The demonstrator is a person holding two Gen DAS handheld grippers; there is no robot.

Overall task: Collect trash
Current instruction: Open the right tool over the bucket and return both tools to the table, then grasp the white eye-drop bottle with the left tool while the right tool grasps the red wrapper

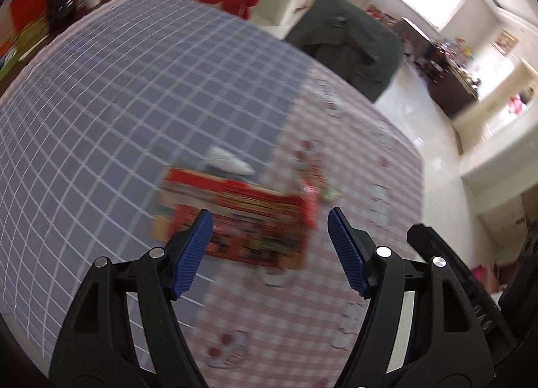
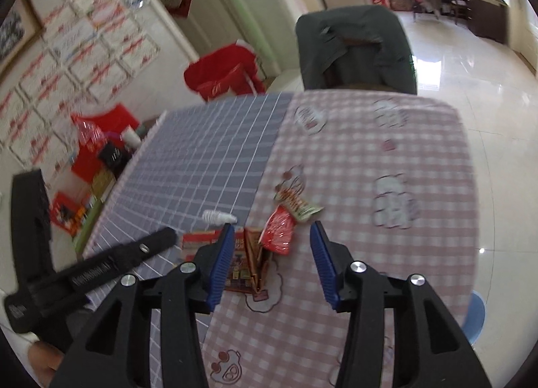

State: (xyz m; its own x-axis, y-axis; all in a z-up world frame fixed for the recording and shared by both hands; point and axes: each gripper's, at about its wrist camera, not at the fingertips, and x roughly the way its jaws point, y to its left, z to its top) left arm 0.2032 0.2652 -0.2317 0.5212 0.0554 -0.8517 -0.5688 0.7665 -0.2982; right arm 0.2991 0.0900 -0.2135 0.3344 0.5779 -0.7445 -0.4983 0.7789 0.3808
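The left tool [image 1: 269,220], black-framed with ribbed blue pads, hangs above the bench with its jaws spread wide and nothing between them. Below and ahead of it lies a flattened red and orange printed cardboard box [image 1: 235,220], blurred in the left wrist view, straddling the seam where a grey cloth with a white grid [image 1: 134,92] meets a pink and white checked cloth [image 1: 363,159]. Just beyond the box, on the grey cloth, lies a small white crumpled paper cup [image 1: 228,160] on its side.

The right tool [image 2: 270,230], of the same make, is likewise wide open and holds nothing. Between its pads in the right wrist view show the open end of the box [image 2: 245,263] and a crinkled shiny red plastic wrapper [image 2: 279,233] touching the box's far corner. Just past the wrapper lies a green-edged printed snack packet [image 2: 297,204], on the pink checked cloth [image 2: 403,139]. The white cup [image 2: 218,217] sits left of these on the grey cloth [image 2: 208,159].

The left tool's black body [image 2: 90,270] shows at the lower left of the right wrist view. A chair draped in a dark green cover [image 2: 356,48] stands at the bench's far edge, and a red bag [image 2: 225,72] sits beyond it to the left.
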